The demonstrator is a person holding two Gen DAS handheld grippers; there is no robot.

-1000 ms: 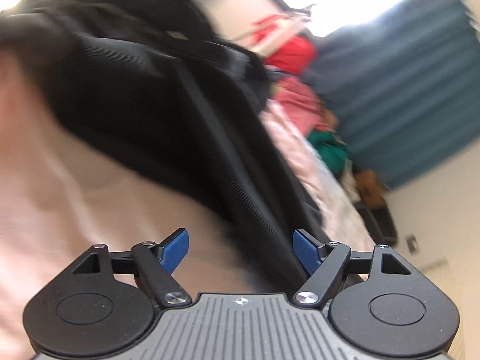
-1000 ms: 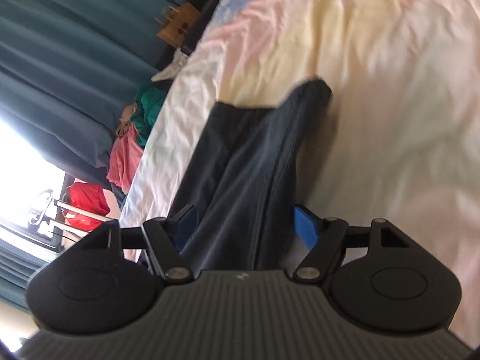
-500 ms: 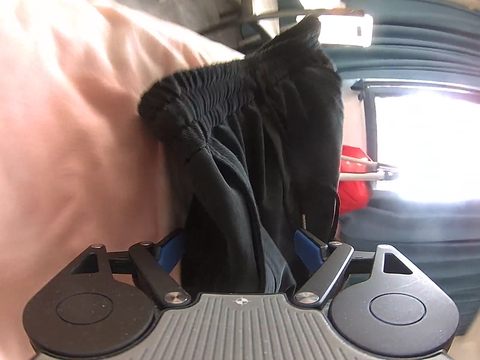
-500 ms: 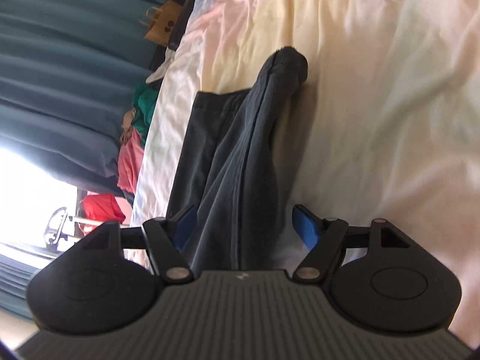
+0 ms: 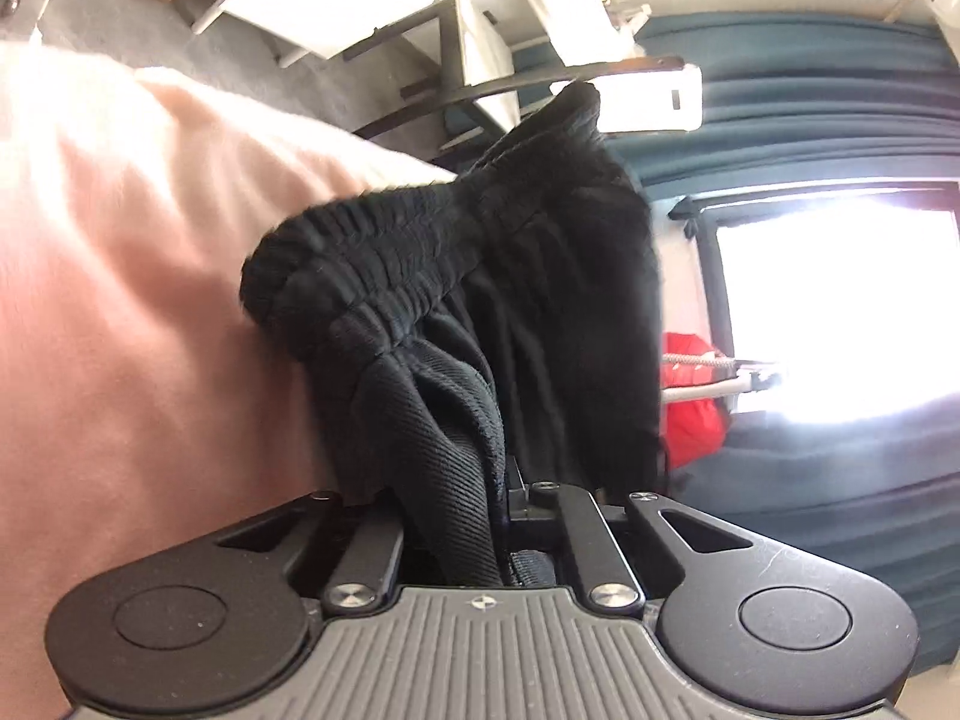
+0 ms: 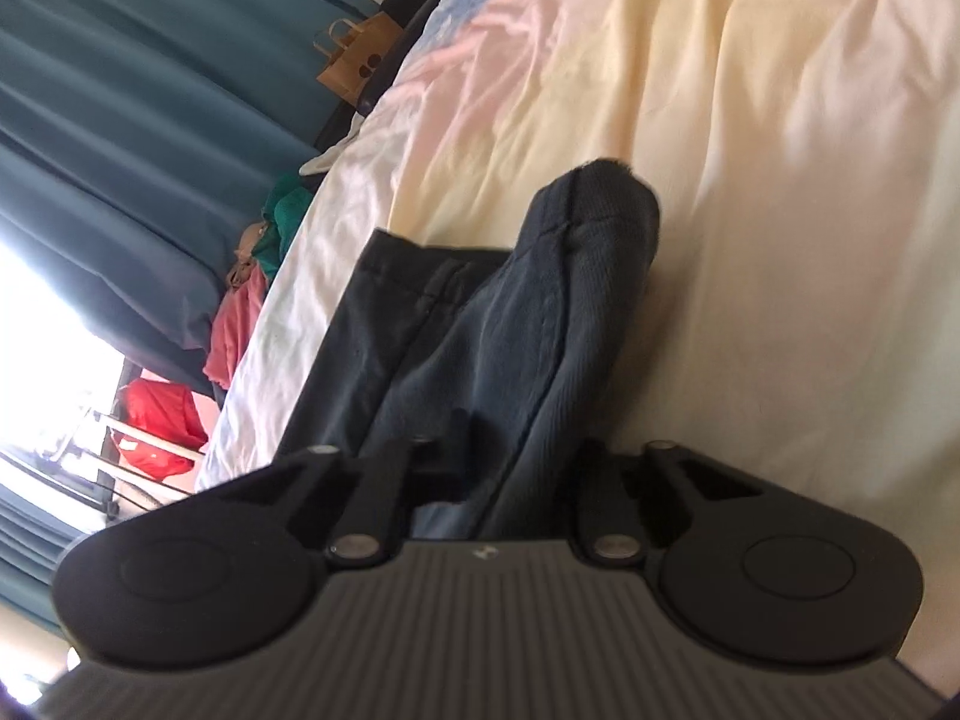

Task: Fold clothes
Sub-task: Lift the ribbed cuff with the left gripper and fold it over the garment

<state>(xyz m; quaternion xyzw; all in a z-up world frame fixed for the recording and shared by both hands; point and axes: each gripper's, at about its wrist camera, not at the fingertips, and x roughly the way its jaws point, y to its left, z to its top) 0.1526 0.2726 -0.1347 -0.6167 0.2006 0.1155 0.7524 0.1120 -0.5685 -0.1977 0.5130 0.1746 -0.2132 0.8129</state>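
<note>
- A dark garment (image 5: 480,312) is gripped at once by the left tool (image 5: 474,516) and right tool (image 6: 480,468), both clenched on cloth.
- From each tool its length is stretched straight ahead, beside the bed (image 6: 750,180).

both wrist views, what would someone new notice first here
The dark trousers fill the middle of both views, their gathered waistband bunched in the left gripper and a leg end in the right gripper, both shut on the cloth. Behind them spreads the pale pink and cream bedsheet, with teal curtains at the side.
</note>
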